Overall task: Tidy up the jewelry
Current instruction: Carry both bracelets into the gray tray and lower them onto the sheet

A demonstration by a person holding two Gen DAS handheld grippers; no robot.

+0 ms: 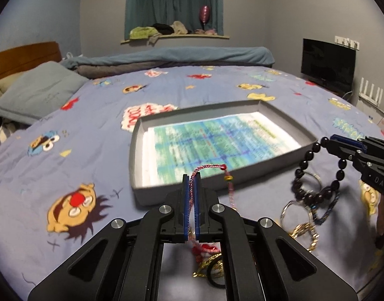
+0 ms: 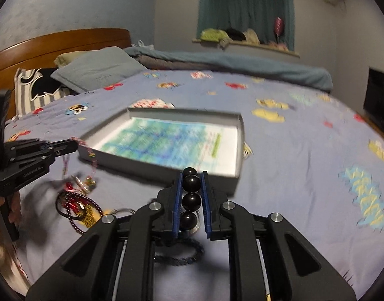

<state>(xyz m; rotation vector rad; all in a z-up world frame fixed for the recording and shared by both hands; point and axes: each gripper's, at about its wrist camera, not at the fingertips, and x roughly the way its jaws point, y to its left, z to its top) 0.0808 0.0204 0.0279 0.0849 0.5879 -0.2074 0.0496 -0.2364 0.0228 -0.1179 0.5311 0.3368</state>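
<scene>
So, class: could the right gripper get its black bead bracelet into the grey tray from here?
Probably yes. The right gripper grips the black bead bracelet near the grey tray, with nothing visible between them.

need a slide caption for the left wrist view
Left tongs grip a pink braided cord; right tongs lift a black bead bracelet beside the grey tray.

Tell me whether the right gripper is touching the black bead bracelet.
Touching. In the right wrist view the right gripper has its blue fingers pressed against both sides of the black bead bracelet, with no gap showing.
</scene>
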